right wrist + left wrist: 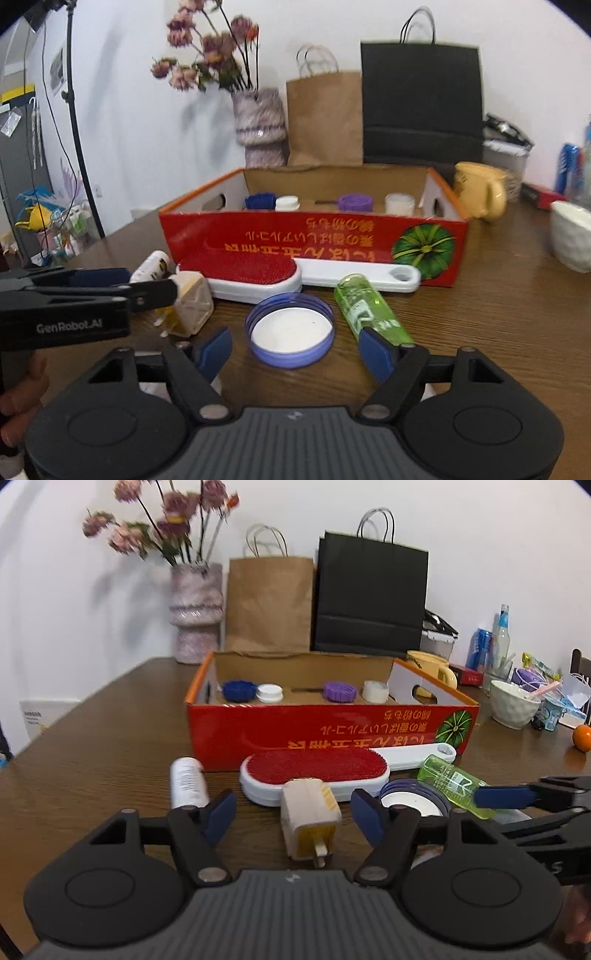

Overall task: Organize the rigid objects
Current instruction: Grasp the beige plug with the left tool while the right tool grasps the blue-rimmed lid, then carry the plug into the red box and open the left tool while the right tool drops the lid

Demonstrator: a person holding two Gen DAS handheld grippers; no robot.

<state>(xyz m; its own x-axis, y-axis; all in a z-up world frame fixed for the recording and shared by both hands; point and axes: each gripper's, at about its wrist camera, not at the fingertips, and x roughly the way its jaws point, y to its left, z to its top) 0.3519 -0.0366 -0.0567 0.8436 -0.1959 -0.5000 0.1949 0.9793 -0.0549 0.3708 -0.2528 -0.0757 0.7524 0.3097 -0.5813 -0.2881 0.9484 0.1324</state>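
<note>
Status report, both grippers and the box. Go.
Left gripper open around the plug adapter, not gripping. Right gripper open around the blue lid. Four caps in the red box. Lint brush lies against the box front.

Red box [325,731] walls off the far side. Lint brush [314,771], plug adapter [308,816], lid [290,334] and green bottle [373,310] crowd its front; bare table [92,746] lies left.

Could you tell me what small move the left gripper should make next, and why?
Probably ease forward and close on the cream plug adapter. The left gripper has its open jaws either side of the adapter, pads apparently not yet touching it. The adapter lies loose on the table in front of the red box, which already holds several caps, so it seems the nearest thing left to grip.
</note>
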